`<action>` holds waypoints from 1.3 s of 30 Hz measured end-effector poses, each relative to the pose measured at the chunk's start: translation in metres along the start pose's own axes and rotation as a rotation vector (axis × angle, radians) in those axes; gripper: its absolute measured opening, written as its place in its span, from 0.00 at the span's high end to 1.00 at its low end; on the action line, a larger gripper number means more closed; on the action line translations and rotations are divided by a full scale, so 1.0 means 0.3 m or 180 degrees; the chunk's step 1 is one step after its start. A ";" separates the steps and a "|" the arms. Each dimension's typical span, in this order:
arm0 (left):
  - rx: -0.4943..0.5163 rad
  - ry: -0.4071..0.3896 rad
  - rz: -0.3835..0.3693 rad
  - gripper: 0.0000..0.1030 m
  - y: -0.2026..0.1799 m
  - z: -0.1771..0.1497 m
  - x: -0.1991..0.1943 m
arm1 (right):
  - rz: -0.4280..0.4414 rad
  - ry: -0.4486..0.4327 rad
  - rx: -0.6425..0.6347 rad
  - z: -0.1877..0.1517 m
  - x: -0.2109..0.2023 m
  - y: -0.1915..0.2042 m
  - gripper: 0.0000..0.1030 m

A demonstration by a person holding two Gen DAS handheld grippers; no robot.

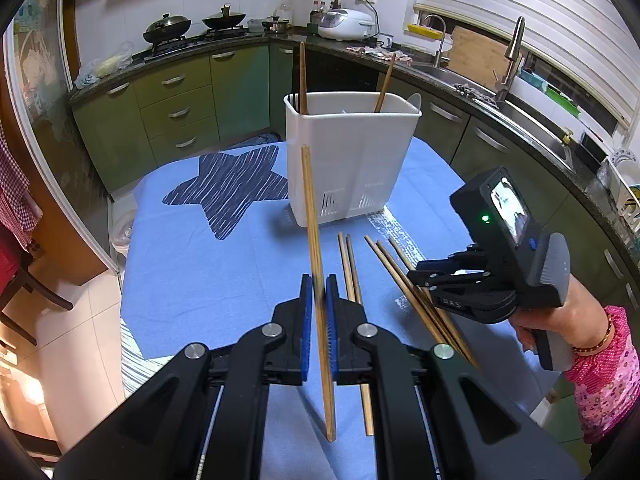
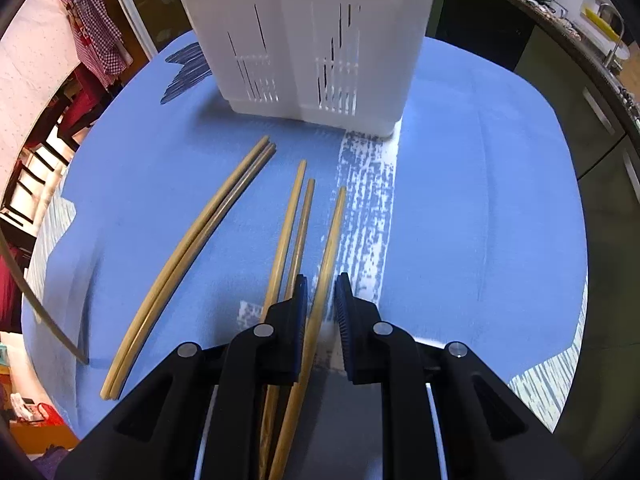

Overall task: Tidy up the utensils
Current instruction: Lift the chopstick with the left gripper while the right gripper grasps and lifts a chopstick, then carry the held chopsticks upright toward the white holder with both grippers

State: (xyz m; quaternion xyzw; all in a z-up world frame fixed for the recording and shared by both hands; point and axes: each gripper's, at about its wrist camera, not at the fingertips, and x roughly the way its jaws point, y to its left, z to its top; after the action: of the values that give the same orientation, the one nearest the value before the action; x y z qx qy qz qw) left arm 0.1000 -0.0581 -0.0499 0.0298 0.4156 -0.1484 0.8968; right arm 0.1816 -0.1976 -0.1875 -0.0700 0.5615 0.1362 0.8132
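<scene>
My left gripper (image 1: pixel 319 292) is shut on a wooden chopstick (image 1: pixel 312 216), held tilted above the blue cloth, its tip pointing toward the white utensil holder (image 1: pixel 348 160). The holder stands upright with two chopsticks (image 1: pixel 303 76) and a spoon in it. Several chopsticks (image 1: pixel 352 276) lie on the cloth in front of it. My right gripper (image 2: pixel 321 292) is low over the right-hand group of chopsticks, with one chopstick (image 2: pixel 330 240) between its slightly parted fingers; the jaws do not press on it. A pair (image 2: pixel 192 240) lies to the left. The holder (image 2: pixel 304 32) stands just ahead.
The table has a blue cloth (image 1: pixel 192 248) with a dark star. Green kitchen cabinets, a stove with pans, a rice cooker (image 1: pixel 346 24) and a sink (image 1: pixel 516 108) run around the far side. A chair stands at the left.
</scene>
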 end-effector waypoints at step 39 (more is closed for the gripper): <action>-0.0384 0.1084 0.0270 0.94 0.083 0.035 0.476 | 0.0238 -0.1059 0.0383 -0.192 -0.487 -0.150 0.93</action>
State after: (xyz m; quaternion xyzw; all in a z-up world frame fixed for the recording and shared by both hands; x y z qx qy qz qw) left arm 0.2020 -0.0707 -0.1526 0.0181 0.5680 -0.0781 0.8191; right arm 0.0952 -0.2767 -0.0739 0.0232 0.4286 0.1423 0.8919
